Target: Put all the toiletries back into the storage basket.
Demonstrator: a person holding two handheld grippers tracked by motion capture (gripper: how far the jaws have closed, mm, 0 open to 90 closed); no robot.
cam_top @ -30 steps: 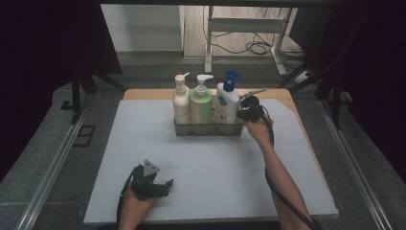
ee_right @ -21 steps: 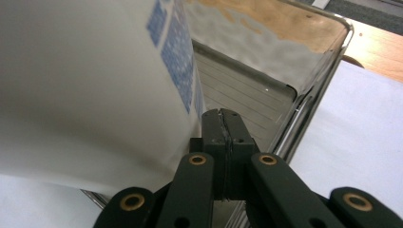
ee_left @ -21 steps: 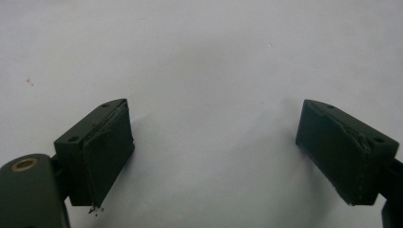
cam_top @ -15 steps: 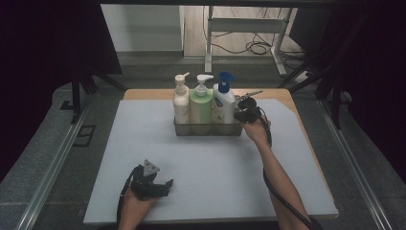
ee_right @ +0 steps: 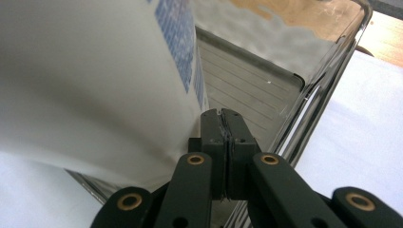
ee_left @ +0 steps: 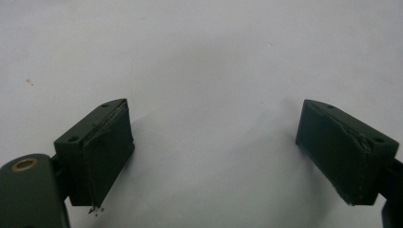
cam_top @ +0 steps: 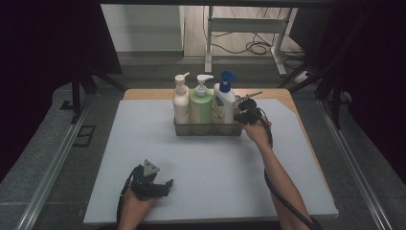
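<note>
The left gripper (cam_top: 166,184) lies low at the near left in the person's left hand (cam_top: 135,205), its jaws standing wide apart with nothing between them, while the right gripper (ee_right: 222,124), jaws pressed together, is held far out on an outstretched right forearm (cam_top: 280,179).

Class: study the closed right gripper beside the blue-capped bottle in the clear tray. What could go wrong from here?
1. The shut right gripper sits against the white blue-capped pump bottle; a push could tip it into the green pump bottle.
2. Its jaws are inside the clear plastic tray, so they might catch the wall and drag the tray.
</note>
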